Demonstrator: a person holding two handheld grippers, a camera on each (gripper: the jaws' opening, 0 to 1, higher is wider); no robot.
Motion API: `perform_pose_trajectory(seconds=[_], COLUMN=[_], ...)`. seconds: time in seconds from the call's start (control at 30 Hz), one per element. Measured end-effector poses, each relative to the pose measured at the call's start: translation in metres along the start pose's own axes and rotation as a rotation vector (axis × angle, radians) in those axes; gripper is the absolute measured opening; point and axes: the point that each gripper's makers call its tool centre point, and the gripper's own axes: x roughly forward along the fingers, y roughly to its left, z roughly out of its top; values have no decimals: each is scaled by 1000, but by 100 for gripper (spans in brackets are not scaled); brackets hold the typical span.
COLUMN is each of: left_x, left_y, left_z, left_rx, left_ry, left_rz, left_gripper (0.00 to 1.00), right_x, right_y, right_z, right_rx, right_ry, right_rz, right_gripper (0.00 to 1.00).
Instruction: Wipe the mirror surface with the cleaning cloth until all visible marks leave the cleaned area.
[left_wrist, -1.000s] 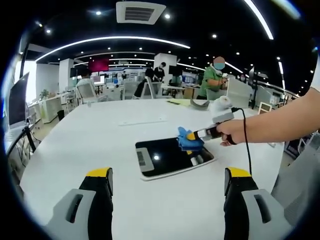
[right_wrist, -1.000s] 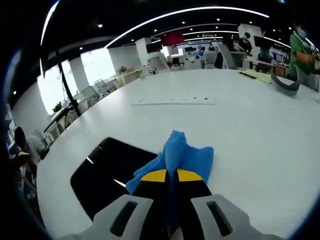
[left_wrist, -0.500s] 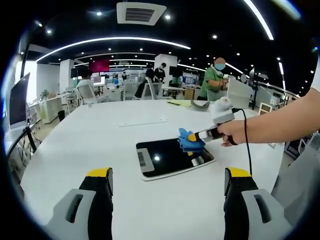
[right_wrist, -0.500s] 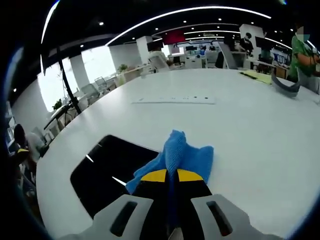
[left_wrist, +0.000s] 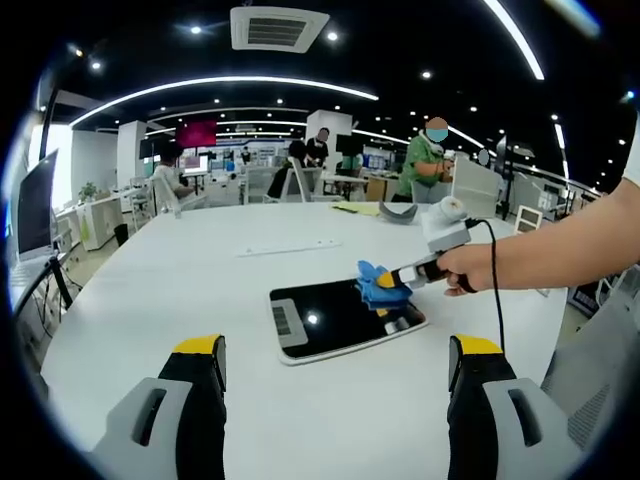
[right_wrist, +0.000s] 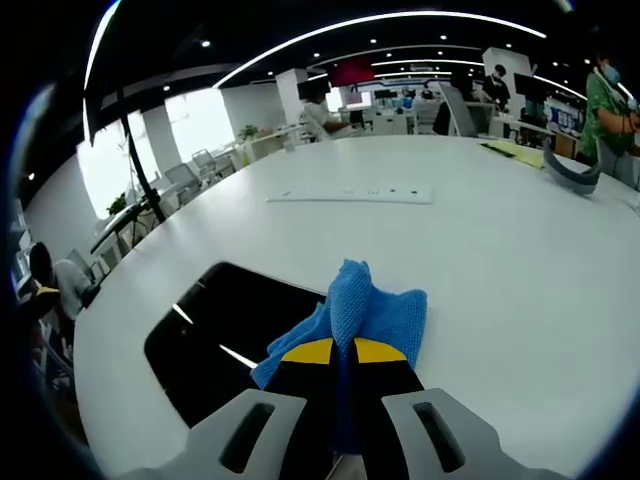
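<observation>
A dark rectangular mirror (left_wrist: 335, 318) (right_wrist: 222, 337) in a white frame lies flat on the white table (left_wrist: 200, 290). A blue cleaning cloth (left_wrist: 377, 282) (right_wrist: 368, 312) is pinched in my right gripper (left_wrist: 384, 280) (right_wrist: 342, 351), which is shut on it over the mirror's far right edge. A person's hand (left_wrist: 470, 268) holds that gripper. My left gripper (left_wrist: 335, 352) hovers open over the near table, short of the mirror, with nothing between its yellow-tipped fingers (left_wrist: 200, 348).
A white power strip (left_wrist: 285, 247) (right_wrist: 350, 196) lies farther along the table. A curved grey object (left_wrist: 398, 208) (right_wrist: 566, 170) and yellow papers (right_wrist: 515, 150) sit at the far end. People and desks stand behind. A monitor (left_wrist: 35, 200) is at left.
The right gripper with the cloth has lifted and shifted slightly along the mirror's far right edge. The left gripper has stayed put.
</observation>
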Motion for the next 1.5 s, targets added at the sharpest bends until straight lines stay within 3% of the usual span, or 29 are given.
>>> perform_pose_trajectory(seconds=[0.87, 1.5], left_x=[-4, -6], left_y=[-5, -4], left_z=[3, 0], left_rx=[10, 7], left_ry=[-10, -5], left_rz=[-6, -1], left_gripper=[93, 93], right_x=[-23, -31], right_y=[19, 21], right_z=[-15, -22], right_rx=[9, 28], right_ry=[-6, -24], right_rz=[11, 21], right_gripper=[1, 1])
